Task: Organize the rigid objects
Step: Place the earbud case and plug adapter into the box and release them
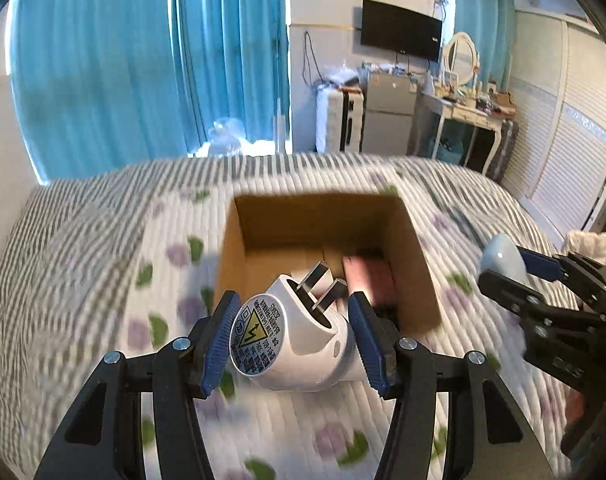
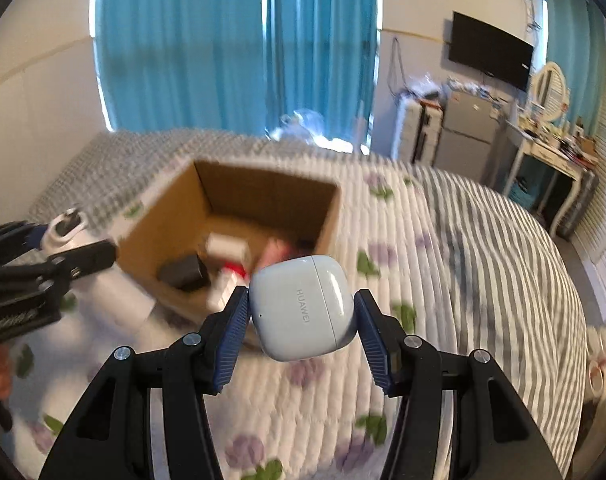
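Both grippers' jaws clamped, loaded.

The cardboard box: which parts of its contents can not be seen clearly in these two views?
- Left wrist view: the white plug device in the left gripper hides the cardboard box floor.
- Right wrist view: the earbuds case in the right gripper covers the near corner; motion blur smears the items.

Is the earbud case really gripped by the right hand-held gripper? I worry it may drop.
Touching. The right wrist view shows the earbud case pinched on both sides by the right hand-held gripper pads, above the bed.
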Available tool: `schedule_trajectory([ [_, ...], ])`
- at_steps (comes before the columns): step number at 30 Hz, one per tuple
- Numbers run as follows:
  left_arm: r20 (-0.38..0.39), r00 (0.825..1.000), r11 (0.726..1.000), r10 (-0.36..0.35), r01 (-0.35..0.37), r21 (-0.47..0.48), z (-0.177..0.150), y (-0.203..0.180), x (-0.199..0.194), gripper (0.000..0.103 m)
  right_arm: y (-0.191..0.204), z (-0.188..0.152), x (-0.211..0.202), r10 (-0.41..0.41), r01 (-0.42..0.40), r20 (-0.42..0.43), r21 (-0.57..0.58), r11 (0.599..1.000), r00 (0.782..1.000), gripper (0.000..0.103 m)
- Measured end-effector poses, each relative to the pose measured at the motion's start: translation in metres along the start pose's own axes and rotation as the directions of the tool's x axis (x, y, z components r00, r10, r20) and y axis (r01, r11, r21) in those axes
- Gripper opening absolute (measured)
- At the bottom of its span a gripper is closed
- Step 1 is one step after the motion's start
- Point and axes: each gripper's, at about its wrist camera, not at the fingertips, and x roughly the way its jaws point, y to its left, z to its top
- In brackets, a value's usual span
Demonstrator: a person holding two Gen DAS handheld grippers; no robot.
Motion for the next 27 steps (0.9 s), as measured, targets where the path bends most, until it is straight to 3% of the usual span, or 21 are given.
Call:
schedule_trajectory([
  [7, -0.048, 0.999, 0.999, 0.025, -0.023, 0.028, 0.035, 0.004, 0.080, 0.057, 0.005, 0.058, 0.051, 0.064, -0.064, 0.002, -0.019, 0.998, 0.998, 0.053],
  [14, -0.071, 0.996, 0.992, 0.054, -0.045, 0.120, 0.031, -0.002, 0.134, 0.057, 0.000, 0.063, 0.129, 0.091, -0.088, -0.063, 0.045, 0.995, 0.994, 0.053],
  [18, -0.041, 0.999, 0.990, 0.031, -0.026, 0.137, 0.031, -0.003, 0.134, 0.059, -0.002, 0.065, 0.144, 0.105, -0.103, -0.042, 0.062, 0.993, 0.994, 0.055],
  [20, -0.014, 0.999, 0.990, 0.030, -0.027, 0.140, 0.031, -0.005, 0.128, 0.059, -0.003, 0.067, 0.142, 0.100, -0.098, -0.033, 0.060, 0.993, 0.994, 0.067],
  [27, 0.047, 0.999, 0.994, 0.020, -0.025, 0.107, 0.037, -0.003, 0.077, 0.059, -0.011, 0.080, 0.089, 0.031, -0.034, 0.038, 0.091, 0.995, 0.999, 0.068],
])
